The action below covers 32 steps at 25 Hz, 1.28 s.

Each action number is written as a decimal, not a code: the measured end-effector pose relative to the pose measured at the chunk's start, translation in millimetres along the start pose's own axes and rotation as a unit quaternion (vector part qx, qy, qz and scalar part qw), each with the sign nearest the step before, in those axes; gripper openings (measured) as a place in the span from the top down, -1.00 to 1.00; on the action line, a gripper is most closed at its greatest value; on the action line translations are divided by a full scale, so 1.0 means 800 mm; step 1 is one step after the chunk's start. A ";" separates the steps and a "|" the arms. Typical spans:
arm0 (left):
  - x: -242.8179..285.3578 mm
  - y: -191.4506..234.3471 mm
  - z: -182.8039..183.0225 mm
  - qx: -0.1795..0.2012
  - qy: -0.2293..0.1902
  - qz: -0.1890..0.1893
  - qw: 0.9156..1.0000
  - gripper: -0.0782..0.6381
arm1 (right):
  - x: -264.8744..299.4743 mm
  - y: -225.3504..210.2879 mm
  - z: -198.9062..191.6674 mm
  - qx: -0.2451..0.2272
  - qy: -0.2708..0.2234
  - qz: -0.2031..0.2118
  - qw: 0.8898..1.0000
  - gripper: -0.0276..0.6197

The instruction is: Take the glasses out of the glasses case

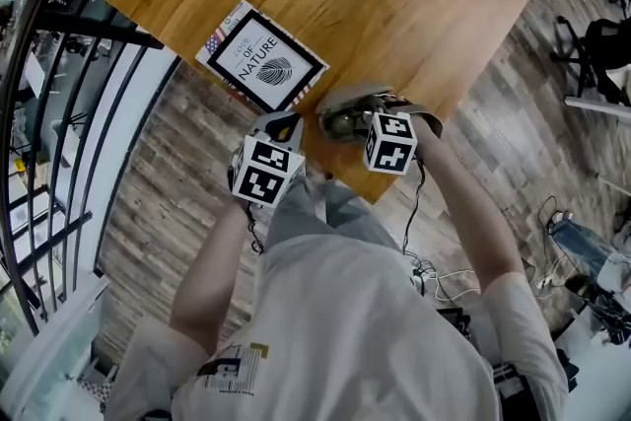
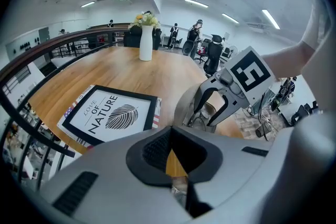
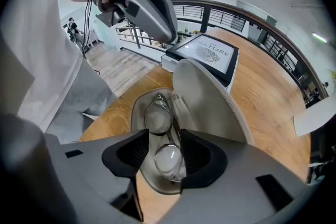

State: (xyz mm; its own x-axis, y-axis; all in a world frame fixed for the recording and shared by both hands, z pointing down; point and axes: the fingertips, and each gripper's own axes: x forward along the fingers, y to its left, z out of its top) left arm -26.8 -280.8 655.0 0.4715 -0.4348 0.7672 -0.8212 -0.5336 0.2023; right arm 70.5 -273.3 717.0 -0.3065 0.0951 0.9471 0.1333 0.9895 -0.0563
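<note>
The right gripper (image 3: 168,157), jaws apart around 1 lens but not pinching it, hangs over the open case (image 3: 210,102) with the glasses (image 3: 159,122) inside, and the left gripper (image 2: 176,159), jaws apart and empty, hovers beside the case: lid up, grasp and lift-out not yet done.

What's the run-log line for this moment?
case: open | glasses: inside case | right gripper: jaws apart, straddling glasses | left gripper: jaws apart, empty
</note>
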 end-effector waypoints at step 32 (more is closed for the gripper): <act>-0.062 -0.021 0.010 0.019 -0.033 0.015 0.999 0.73 | -0.117 -0.012 0.038 0.162 -0.066 -0.071 0.982 0.78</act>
State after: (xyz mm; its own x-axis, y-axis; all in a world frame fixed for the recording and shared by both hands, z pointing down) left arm -33.8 -255.8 608.7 0.4689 -0.4965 0.7305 -0.8224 -0.5471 0.1559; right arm 69.5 -288.7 619.4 -0.4235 -0.0535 0.9043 -0.2193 0.9746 -0.0451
